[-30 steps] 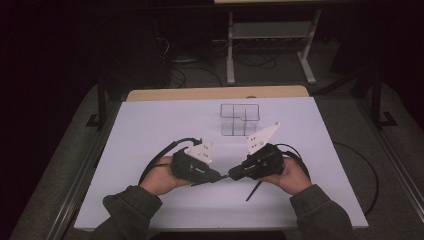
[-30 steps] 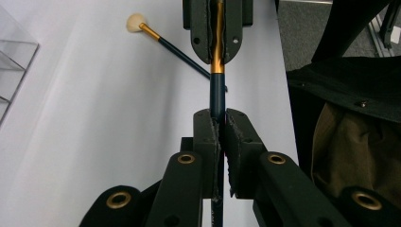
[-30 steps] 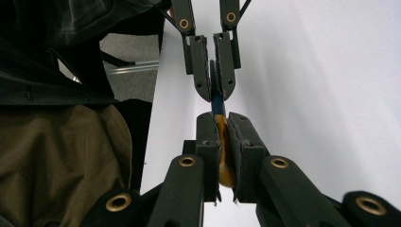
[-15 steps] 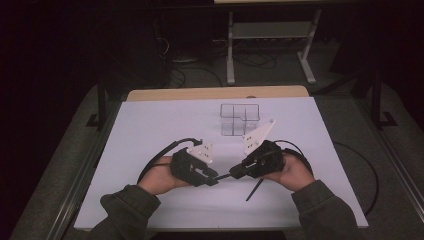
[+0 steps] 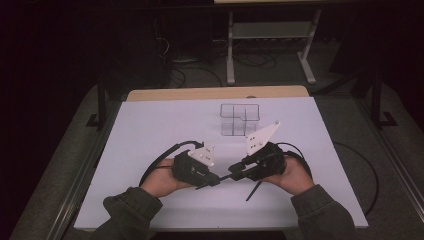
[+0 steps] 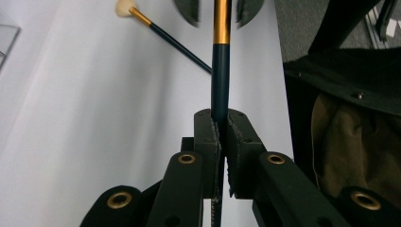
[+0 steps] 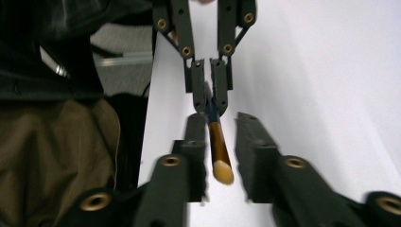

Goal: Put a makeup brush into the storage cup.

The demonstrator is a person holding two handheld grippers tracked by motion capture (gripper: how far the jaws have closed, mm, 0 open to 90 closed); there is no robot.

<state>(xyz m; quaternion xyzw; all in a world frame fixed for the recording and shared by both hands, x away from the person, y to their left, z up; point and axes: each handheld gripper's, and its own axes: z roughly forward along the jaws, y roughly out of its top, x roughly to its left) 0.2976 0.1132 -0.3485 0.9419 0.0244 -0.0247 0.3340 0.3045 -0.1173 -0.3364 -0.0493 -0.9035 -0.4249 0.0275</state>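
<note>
Over the last second the right claw point(image 7: 215, 156) has closed in on the left claw point(image 6: 220, 142), which stays clamped on the dark-handled makeup brush with a gold ferrule point(image 6: 221, 71). The right claw's jaws now stand apart around the ferrule and tip, so a handover looks close. Farther along the white table point(image 5: 150, 130) lies a second thin dark brush with a pale tip point(image 6: 161, 29), with a clear plastic divided organiser point(image 5: 240, 119) beyond.

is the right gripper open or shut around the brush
Open: the right gripper jaws stand apart either side of the brush, which the left gripper clamps.
</note>
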